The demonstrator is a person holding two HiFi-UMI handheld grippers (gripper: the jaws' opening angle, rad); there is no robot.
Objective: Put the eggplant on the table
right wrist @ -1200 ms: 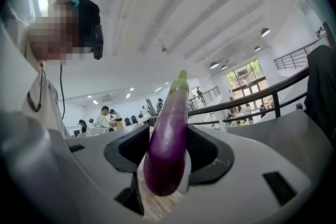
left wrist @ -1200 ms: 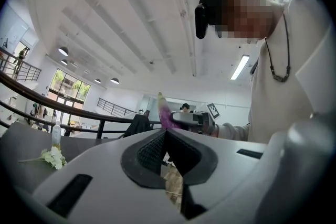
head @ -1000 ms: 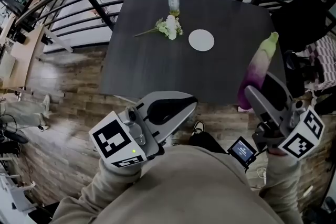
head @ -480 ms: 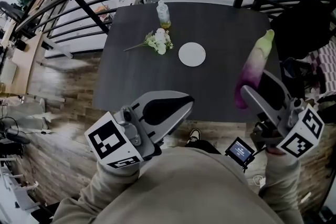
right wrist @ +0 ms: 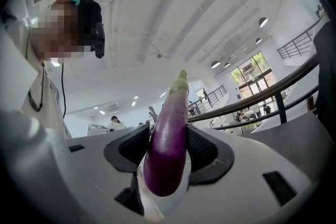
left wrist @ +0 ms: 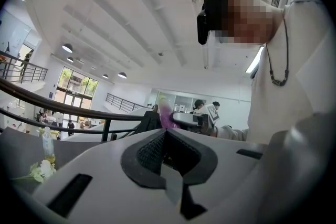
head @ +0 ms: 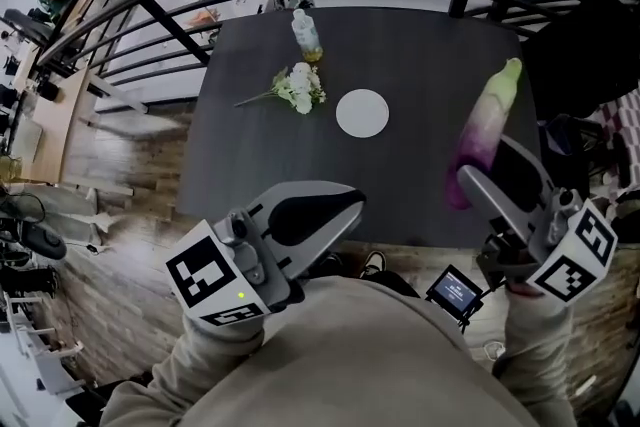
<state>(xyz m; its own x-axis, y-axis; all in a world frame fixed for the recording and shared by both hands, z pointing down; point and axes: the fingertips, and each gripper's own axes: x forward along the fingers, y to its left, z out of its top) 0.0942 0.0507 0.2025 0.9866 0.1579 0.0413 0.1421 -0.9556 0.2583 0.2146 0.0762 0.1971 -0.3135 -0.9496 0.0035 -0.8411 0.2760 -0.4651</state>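
A bottle (head: 305, 33) with yellow inside stands on the table (head: 260, 155). The fingers of the right gripper (head: 490, 177) squeeze the eggplant (head: 485, 130) above the table. The fingers of the left gripper (head: 345, 205) are pressed together. Only the head view shows the plate (head: 362, 113).

The eggplant (head: 487, 127) is long, slim and glossy purple, pale green at its tip. The right tool (right wrist: 168, 157) clamps its thick end, and it points away above the near right part of the dark desk (head: 290, 155).
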